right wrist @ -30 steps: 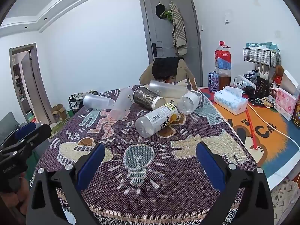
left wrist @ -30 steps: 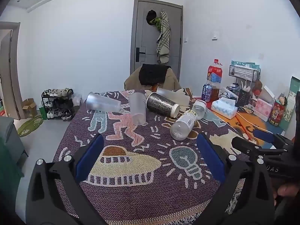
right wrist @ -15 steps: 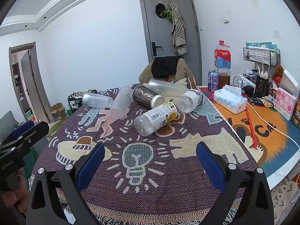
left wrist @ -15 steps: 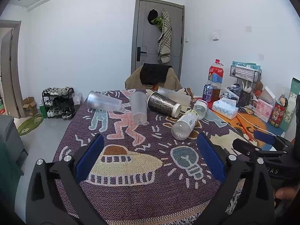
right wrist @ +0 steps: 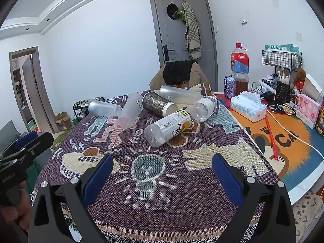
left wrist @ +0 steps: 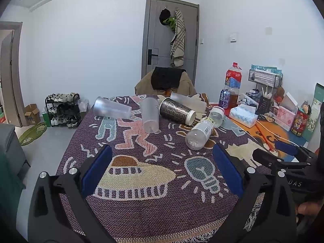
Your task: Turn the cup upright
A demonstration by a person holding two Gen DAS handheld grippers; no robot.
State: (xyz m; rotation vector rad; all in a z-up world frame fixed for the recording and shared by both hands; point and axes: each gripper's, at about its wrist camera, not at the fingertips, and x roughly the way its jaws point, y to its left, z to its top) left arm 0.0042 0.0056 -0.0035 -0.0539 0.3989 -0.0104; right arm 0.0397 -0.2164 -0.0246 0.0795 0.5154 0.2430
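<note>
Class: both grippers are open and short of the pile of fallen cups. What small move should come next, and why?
Probably ease the open right gripper forward toward the nearest clear labelled plastic cup. It lies on its side on the patterned woven tablecloth, its base end facing the gripper, and nothing is held yet.

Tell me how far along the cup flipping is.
Nothing looks done: the frosted cup, the dark patterned cup and the labelled clear cup all lie on their sides. Left hand-held gripper and right hand-held gripper are open, empty. Every flip remains.
</note>
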